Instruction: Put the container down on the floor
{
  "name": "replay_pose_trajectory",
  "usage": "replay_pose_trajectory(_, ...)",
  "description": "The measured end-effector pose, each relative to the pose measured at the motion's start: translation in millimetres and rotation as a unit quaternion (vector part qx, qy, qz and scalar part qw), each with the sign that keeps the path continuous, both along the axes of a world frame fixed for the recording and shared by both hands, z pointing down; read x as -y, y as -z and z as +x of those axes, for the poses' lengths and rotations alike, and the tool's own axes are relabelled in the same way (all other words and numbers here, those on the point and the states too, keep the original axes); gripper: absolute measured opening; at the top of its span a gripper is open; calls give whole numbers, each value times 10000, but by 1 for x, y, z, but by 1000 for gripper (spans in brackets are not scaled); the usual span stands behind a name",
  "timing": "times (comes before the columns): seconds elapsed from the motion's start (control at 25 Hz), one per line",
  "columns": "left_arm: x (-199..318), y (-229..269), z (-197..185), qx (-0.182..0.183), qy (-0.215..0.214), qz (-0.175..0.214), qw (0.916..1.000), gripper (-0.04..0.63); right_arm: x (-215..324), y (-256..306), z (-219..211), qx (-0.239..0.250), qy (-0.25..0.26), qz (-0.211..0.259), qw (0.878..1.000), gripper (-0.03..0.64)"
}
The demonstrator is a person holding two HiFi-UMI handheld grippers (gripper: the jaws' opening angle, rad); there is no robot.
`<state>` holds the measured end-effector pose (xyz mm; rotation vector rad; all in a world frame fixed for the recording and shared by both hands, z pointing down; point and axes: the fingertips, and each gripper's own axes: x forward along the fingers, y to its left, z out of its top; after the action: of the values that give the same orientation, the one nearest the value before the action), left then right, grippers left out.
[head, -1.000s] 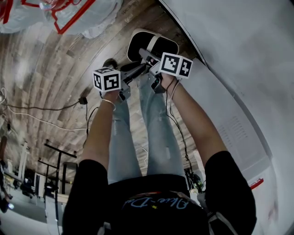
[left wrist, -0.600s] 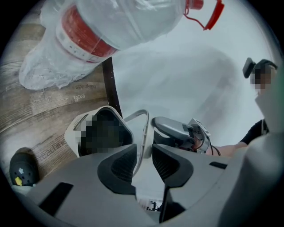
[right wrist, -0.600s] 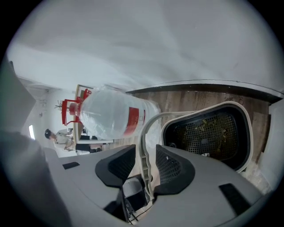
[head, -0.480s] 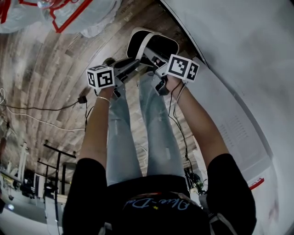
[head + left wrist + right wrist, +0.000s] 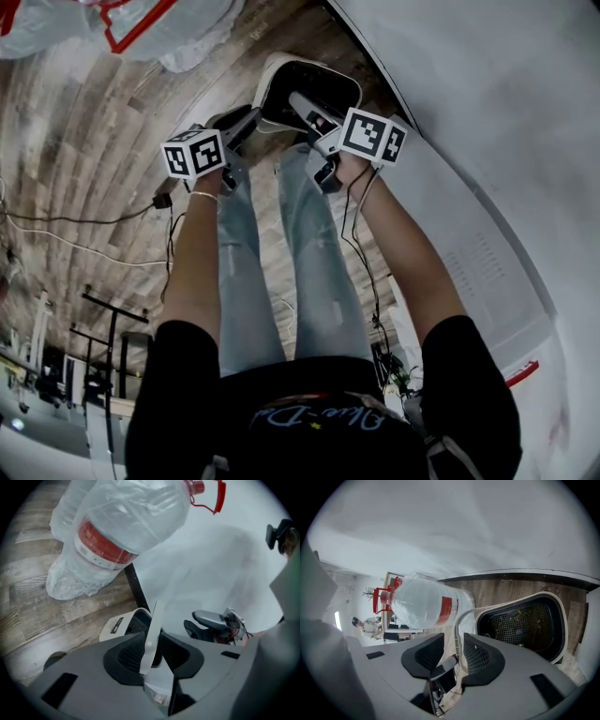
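Clamping the thin white rim of the container [image 5: 330, 86], the left claw [image 5: 251, 114] has its 2 pads pressed on either face of that wall. In the left gripper view the rim stands edge-on between the pads, and the container's white side with a dark label lies just ahead of the claw and slightly to its left.

The right claw [image 5: 302, 101] sits on the same container's rim, beside the left claw. In the right gripper view its jaws have just been closing a little, yet they are still released. The white rim runs up between them, close against the right-hand pad, with a visible gap to the left-hand pad. The container's black, mesh-lined hollow [image 5: 525, 625] opens ahead and to the right of this claw.

Seen from the head view, the container lies directly beyond the tips of both claws, low over the wooden floor [image 5: 94, 141] and near the foot of a white wall [image 5: 487, 112]. No view shows clearly whether its base rests on the planks.

A large water bottle [image 5: 117, 531] wrapped in clear plastic, with a red band and a red handle, stands on the floor ahead of the left claw and to its left, well apart from the container. The same bottle appears ahead and left of the right claw.
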<state>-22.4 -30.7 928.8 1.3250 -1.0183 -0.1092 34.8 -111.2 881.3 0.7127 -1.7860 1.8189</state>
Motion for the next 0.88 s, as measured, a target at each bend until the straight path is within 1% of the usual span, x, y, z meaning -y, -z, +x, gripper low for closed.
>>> replay_pose_trajectory(0.08,-2,-4,-8,154,74,-67,9998,97,-4,3,-1,63,63,22,10000,118)
replay_pose_trajectory(0.2,-6,-4,-14,191,175,-74,9996,95,-10,4,3,64,128,34,9999,114)
replay_pose_trajectory(0.4,-10,6,-25,223,725,22,9971,90,-17,5,16,-41,141,64,9999,71)
replay_pose_trajectory(0.52,-9,18,-19,170,715,171,9972,69,-18,11,23,-81,93,140,9998,46)
replay_pose_trajectory(0.6,-5,28,-16,129,700,279,9971,66,-18,16,25,-147,164,245,9995,10)
replay_pose_trajectory(0.64,-2,35,-15,113,720,347,9967,58,-18,20,25,-168,222,296,9992,2)
replay_pose_trajectory(0.8,7,70,-12,116,778,654,9948,21,-19,49,25,-178,439,505,9976,0)
replay_pose_trajectory(0.88,18,91,-14,188,689,904,9933,12,-11,66,21,-132,490,710,9962,-1)
